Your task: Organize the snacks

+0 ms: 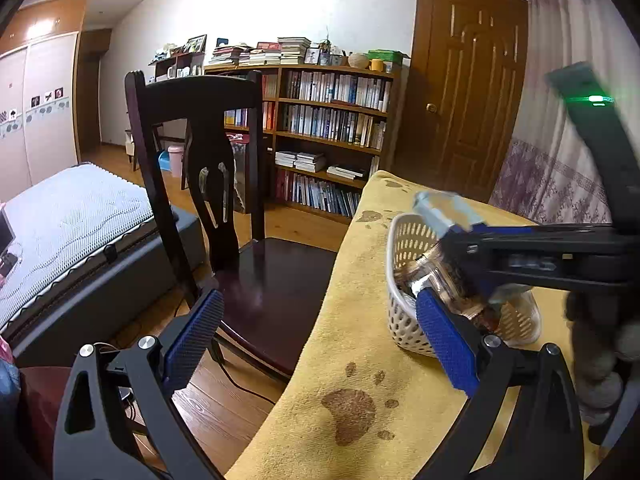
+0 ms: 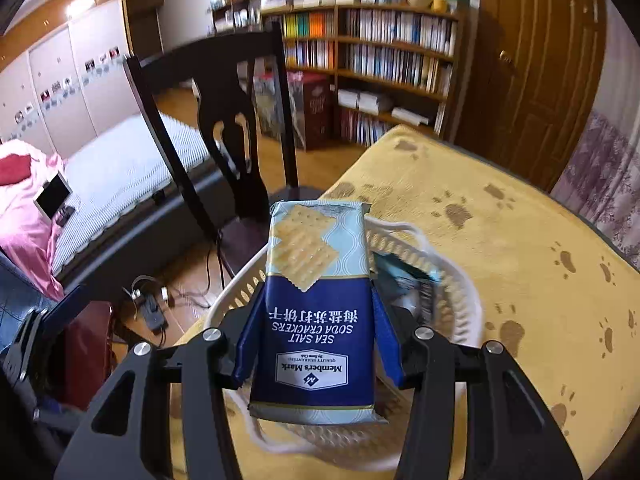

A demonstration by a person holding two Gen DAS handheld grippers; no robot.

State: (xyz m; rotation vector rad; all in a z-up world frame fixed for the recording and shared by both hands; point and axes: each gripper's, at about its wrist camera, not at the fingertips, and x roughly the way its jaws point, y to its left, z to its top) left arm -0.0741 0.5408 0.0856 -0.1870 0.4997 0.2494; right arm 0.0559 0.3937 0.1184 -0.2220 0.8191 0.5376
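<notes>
Right jaws [image 2: 316, 344] clamping cracker pack [image 2: 316, 320] over basket [image 2: 460, 280], left jaws [image 1: 320, 332] wide, empty, yellow paw-print tablecloth [image 2: 500, 220], bookshelf [image 1: 332, 120]

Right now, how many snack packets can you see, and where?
2: the sea salt soda crackers pack held over the white basket, and a dark packet inside it; more may be hidden.
</notes>
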